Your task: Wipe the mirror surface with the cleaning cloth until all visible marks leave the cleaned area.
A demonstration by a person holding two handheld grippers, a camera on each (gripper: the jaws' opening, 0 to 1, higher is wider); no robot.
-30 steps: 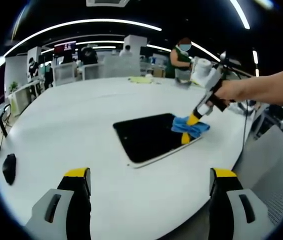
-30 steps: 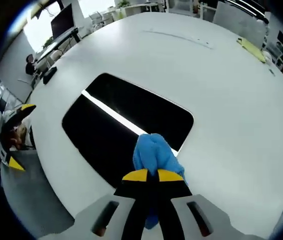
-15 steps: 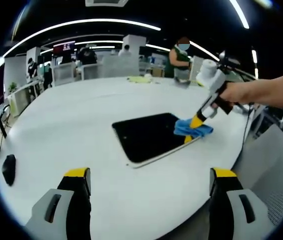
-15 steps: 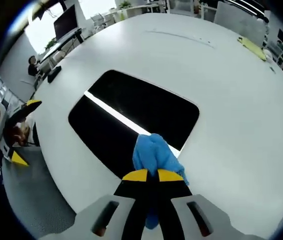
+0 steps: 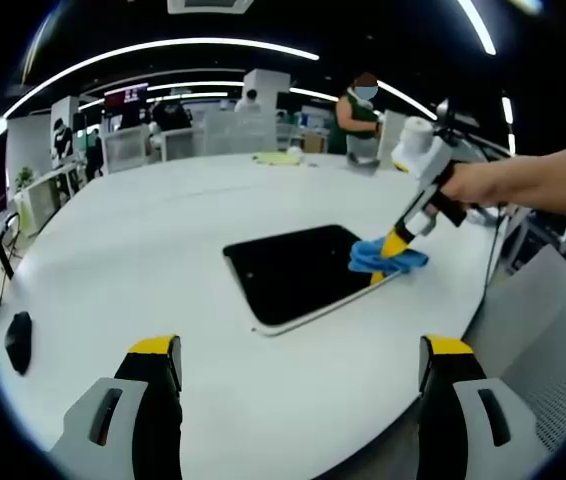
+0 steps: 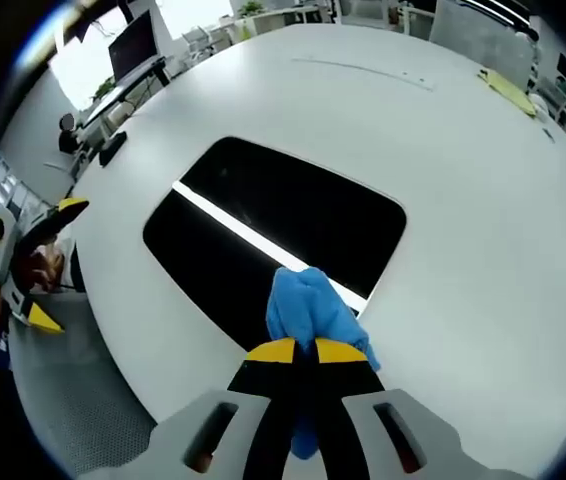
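Mirror (image 5: 298, 272) lying flat on the white bench (image 5: 163, 260), a dark rounded rectangle, and in the left gripper view its long axis runs from the near centre of the bench out toward the far right edge. In the right gripper view the mirror (image 6: 263, 240) stretches across from lower left to upper right, with a bright strip of ceiling light reflected across it. Blue cleaning cloth (image 5: 387, 258) sits bunched on the mirror's right-hand end, right by the rim. The right claw (image 5: 393, 247) comes down at a slant from the upper right, a person's hand (image 5: 483, 185) wrapped round its handle and a bare forearm reaching in from the right edge. From its own camera, the right claw (image 6: 296, 352) has its yellow-tipped jaws pinched tight together on the cleaning cloth (image 6: 308, 308), which bulges out just ahead of the tips and presses on the mirror's near edge. The left claw (image 5: 301, 350) hangs back over the near bench edge, jaws spread wide and holding nothing, well apart from the mirror. It shows too at the left of the right gripper view (image 6: 43, 265). A small dark object (image 5: 17, 340) lies on the bench at far left.
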